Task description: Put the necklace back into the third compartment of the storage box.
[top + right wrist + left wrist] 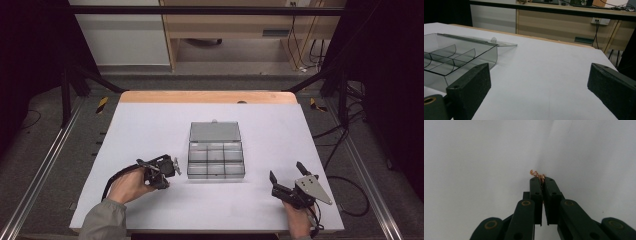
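Note:
A clear plastic compartment box (215, 161) lies at the middle of the white table (150, 130), its lid (215, 131) folded open toward the far side. Just left of the box, my left gripper (163, 179) points down at the table. In the left gripper view its jaws are pressed together on a small, tangled gold-coloured piece (537, 174) at the tips of the left gripper (541, 180). My right gripper (286, 171) rests near the front right with its jaws wide apart and nothing between them. From the right gripper (539, 75) the box (456, 58) sits at the left.
The table's far edge is a wooden strip (207, 96). Black frame bars and cables (345, 130) run along the table's right side. A wooden cabinet (564, 25) stands beyond the table.

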`<state>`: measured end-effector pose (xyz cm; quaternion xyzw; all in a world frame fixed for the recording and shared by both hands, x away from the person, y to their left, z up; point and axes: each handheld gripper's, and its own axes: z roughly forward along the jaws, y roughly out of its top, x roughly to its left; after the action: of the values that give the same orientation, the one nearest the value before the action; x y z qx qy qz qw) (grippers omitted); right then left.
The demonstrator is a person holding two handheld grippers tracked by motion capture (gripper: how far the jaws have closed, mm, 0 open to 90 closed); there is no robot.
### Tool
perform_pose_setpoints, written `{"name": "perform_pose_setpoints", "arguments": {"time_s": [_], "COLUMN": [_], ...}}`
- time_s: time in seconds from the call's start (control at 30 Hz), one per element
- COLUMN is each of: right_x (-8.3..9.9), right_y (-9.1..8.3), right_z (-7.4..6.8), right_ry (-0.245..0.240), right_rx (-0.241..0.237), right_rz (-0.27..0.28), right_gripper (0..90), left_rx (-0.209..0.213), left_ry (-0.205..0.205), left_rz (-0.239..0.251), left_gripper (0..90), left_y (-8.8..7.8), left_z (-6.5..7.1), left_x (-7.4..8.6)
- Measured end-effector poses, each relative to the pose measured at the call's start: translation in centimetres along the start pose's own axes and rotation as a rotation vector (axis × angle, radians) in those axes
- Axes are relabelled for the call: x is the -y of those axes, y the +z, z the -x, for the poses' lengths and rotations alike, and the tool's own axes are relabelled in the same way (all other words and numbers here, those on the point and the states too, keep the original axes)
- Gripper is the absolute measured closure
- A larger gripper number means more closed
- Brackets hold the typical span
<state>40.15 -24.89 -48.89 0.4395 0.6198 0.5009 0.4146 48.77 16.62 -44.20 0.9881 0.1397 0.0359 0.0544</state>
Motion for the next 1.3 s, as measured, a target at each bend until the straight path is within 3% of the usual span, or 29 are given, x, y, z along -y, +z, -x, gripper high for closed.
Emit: {"name": "perform_pose_setpoints", "arguments": {"time_s": [0.03, 0.07, 0.13, 0.17, 0.23, 0.27, 0.3, 0.4, 0.43, 0.5, 0.63, 0.7, 0.77, 0.8, 0.83, 0.9, 0.97, 1.27, 1.3], "right_x": [0.0, 0.0, 0.0, 0.0, 0.0, 0.0, 0.0, 0.0, 0.0, 0.0, 0.0, 0.0, 0.0, 0.0, 0.0, 0.0, 0.0, 0.0, 0.0], "right_y": [0.0, 0.0, 0.0, 0.0, 0.0, 0.0, 0.0, 0.0, 0.0, 0.0, 0.0, 0.0, 0.0, 0.0, 0.0, 0.0, 0.0, 0.0, 0.0], "right_z": [0.0, 0.0, 0.0, 0.0, 0.0, 0.0, 0.0, 0.0, 0.0, 0.0, 0.0, 0.0, 0.0, 0.0, 0.0, 0.0, 0.0, 0.0, 0.0], "right_ry": [0.001, 0.002, 0.001, 0.001, 0.002, 0.002, 0.001, 0.001, 0.001, 0.002, 0.002, 0.002, 0.002, 0.002, 0.002, 0.002, 0.001, 0.002, 0.002], "right_rx": [0.000, 0.000, 0.000, 0.000, 0.000, 0.001, 0.001, 0.001, 0.001, 0.001, 0.001, 0.002, 0.002, 0.002, 0.002, 0.002, 0.002, 0.002, 0.001], "right_rz": [0.001, 0.001, 0.001, 0.001, 0.001, 0.001, 0.001, 0.000, 0.001, 0.002, 0.002, 0.003, 0.003, 0.003, 0.003, 0.003, 0.003, 0.003, 0.002], "right_gripper": [5.4, 5.4, 5.4, 5.4, 5.4, 5.4, 5.4, 5.4, 5.4, 5.4, 5.4, 5.4, 5.4, 5.4, 5.4, 5.4, 5.4, 5.4, 5.4], "left_rx": [0.010, 0.010, 0.032, 0.032, 0.058, 0.058, 0.071, 0.064, 0.064, 0.076, 0.082, 0.090, 0.088, 0.079, 0.079, 0.086, 0.088, 0.019, 0.019], "left_ry": [-0.015, -0.015, -0.049, -0.049, -0.096, -0.096, -0.113, -0.148, -0.148, -0.196, -0.221, -0.241, -0.244, -0.247, -0.247, -0.254, -0.258, -0.259, -0.259], "left_rz": [0.031, 0.031, 0.102, 0.102, 0.188, 0.188, 0.248, 0.323, 0.323, 0.406, 0.488, 0.557, 0.576, 0.623, 0.623, 0.687, 0.707, 0.860, 0.860], "left_gripper": [85.7, 85.7, 85.6, 85.7, 85.7, 85.7, 85.7, 85.7, 85.7, 85.7, 85.7, 85.7, 85.7, 85.7, 85.7, 85.6, 85.7, 85.6, 85.6], "left_y": [0.0, 0.0, 0.0, 0.0, 0.1, 0.1, 0.3, 0.4, 0.4, 0.5, 0.4, 0.4, 0.3, 0.2, 0.2, 0.1, 0.1, -1.4, -1.4], "left_z": [-0.1, -0.1, -0.4, -0.4, -0.7, -0.7, -0.9, -1.0, -1.0, -1.0, -1.0, -1.0, -1.0, -0.9, -0.9, -0.7, -0.6, 0.2, 0.2], "left_x": [0.4, 0.4, 1.3, 1.3, 2.5, 2.5, 3.4, 4.6, 4.6, 5.5, 6.6, 7.2, 7.4, 7.7, 7.7, 8.0, 8.2, 9.1, 9.1]}}
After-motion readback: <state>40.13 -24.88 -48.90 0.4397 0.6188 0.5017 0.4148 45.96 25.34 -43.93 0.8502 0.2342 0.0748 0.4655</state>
